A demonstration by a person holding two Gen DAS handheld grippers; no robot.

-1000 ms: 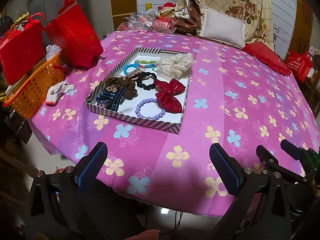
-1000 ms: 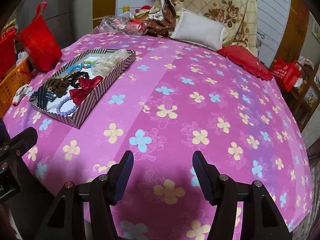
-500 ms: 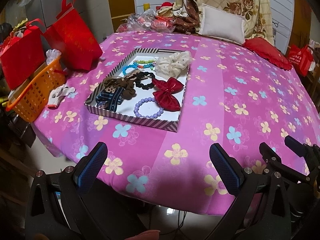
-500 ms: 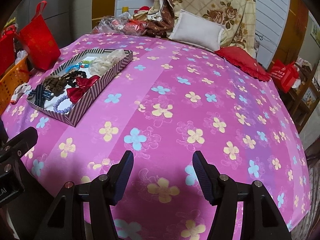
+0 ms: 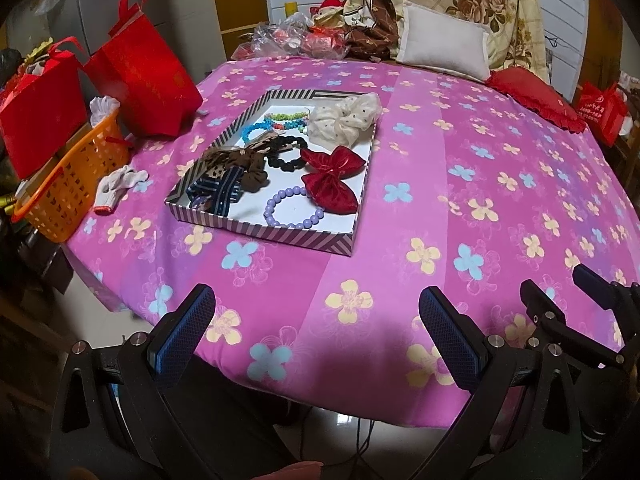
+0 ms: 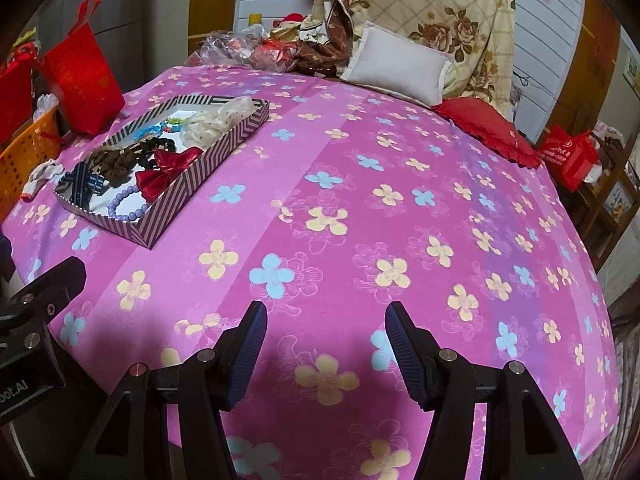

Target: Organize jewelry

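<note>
A striped shallow tray (image 5: pixel 260 234) lies on the pink flowered tablecloth. It holds a red bow (image 5: pixel 332 178), a purple bead bracelet (image 5: pixel 294 210), a cream scrunchie (image 5: pixel 346 118), a black scrunchie (image 5: pixel 286 152), a brown scrunchie (image 5: pixel 236 162), a navy striped bow (image 5: pixel 218 192) and blue and green bead bracelets (image 5: pixel 264 124). My left gripper (image 5: pixel 316 320) hovers wide open at the table's near edge, well short of the tray. My right gripper (image 6: pixel 326 320) is open over bare cloth, with the tray (image 6: pixel 208 172) far off to its upper left. Neither holds anything.
Two red bags (image 5: pixel 144 84), an orange basket (image 5: pixel 68 184) and a white glove (image 5: pixel 120 184) crowd the table's left edge. A white pillow (image 5: pixel 444 46), a red cushion (image 5: pixel 536 98) and clutter line the far side. The cloth drops off just under the grippers.
Both views shift only slightly. The tray's contents lie as before, and both grippers keep the same opening.
</note>
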